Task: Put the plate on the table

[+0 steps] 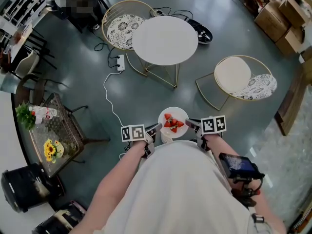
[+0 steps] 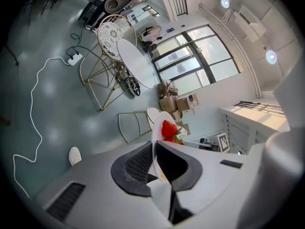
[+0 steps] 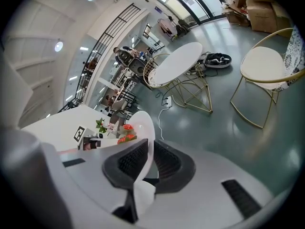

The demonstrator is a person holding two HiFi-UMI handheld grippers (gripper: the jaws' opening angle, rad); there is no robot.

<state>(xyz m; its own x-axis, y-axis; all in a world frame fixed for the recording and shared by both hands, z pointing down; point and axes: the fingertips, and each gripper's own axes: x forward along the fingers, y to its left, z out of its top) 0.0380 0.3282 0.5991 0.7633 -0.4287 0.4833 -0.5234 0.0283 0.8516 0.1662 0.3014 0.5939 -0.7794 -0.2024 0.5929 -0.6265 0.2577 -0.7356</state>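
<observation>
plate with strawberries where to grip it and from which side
Grip the plate by its thin rim on opposite sides, left and right, as the left gripper and right gripper do; strawberries fill its middle, and this likely keeps it level.

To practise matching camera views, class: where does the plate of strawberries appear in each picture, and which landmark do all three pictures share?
Head view: plate at lower centre.
Left gripper view: plate edge-on at centre, strawberries on its right.
Right gripper view: plate edge-on, left of centre, strawberries on its left.
Shared landmark: round white table.
</observation>
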